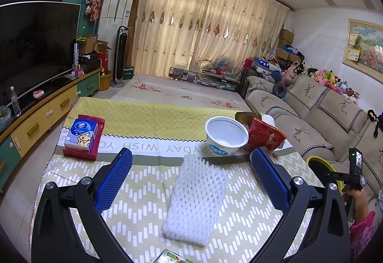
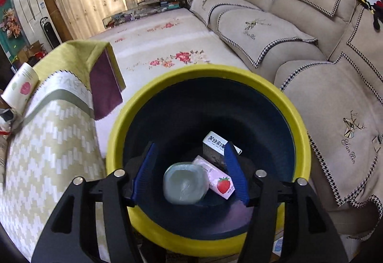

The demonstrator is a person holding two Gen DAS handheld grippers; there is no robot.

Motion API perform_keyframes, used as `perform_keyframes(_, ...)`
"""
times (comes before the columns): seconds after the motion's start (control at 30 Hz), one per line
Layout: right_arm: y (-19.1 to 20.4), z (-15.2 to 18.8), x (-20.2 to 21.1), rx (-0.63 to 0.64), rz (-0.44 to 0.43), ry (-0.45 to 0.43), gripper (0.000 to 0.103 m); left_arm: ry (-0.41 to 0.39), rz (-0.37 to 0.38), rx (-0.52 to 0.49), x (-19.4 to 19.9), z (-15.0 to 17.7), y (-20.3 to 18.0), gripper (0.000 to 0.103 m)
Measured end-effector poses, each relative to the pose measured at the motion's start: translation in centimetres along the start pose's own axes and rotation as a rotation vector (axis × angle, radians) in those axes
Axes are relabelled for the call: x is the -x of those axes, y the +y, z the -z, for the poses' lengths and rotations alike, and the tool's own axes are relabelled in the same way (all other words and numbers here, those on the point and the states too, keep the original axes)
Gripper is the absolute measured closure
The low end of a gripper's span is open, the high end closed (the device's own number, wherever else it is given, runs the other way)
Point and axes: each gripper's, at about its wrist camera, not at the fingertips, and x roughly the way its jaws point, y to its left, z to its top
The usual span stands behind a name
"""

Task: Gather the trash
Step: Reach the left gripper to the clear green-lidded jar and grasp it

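The left gripper (image 1: pixel 191 162) is hovering over the yellow patterned tablecloth (image 1: pixel 148 117), its blue-padded jaws standing wide apart on either side of a white foam fruit-net sleeve (image 1: pixel 195 200) lying flat between them, untouched. Beyond it, a white empty plastic bowl (image 1: pixel 226 137) is sitting just beside a crumpled red snack wrapper (image 1: pixel 265 136), and a blue tissue pack (image 1: pixel 82 134) is resting at the far left. The right gripper (image 2: pixel 190 170) is hanging over the yellow-rimmed dark bin (image 2: pixel 134 109), jaws apart and seemingly holding nothing, above a translucent lid (image 2: pixel 184 184), a pink strawberry carton (image 2: pixel 219 180) and a small printed box (image 2: pixel 214 145) inside.
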Motion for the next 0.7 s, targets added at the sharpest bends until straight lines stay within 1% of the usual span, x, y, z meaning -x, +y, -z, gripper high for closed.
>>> perform_keyframes(0.1,0.7,0.1,1.7,0.007,-0.018,-0.036,0.042,0.001,-0.001,-0.002,0.0,0.0,-0.1,0.005)
perform_keyframes(0.23,2.1,0.5,4.1,0.029,-0.042,-0.085,0.041,0.010,0.004,-0.014,-0.2,0.0,-0.4,0.005)
perform_keyframes(0.37,3.5,1.2,6.6,0.026,-0.117,-0.133,0.040,0.023,0.032,-0.018,-0.4,0.1,-1.0,0.005)
perform_keyframes(0.47,5.4,1.8,8.0,0.056,-0.159,-0.161,0.036,0.043,0.037,-0.014,-0.4,0.2,-1.3,0.005)
perform_keyframes(0.57,7.0,2.3,8.7,0.098,-0.169,-0.189,0.035,0.044,0.039,-0.032,0.9,0.3,-1.7,0.005)
perform_keyframes(0.7,8.2,2.7,8.4,0.120,-0.205,-0.183,0.034,0.073,0.029,-0.090,3.2,0.9,-1.4,0.005)
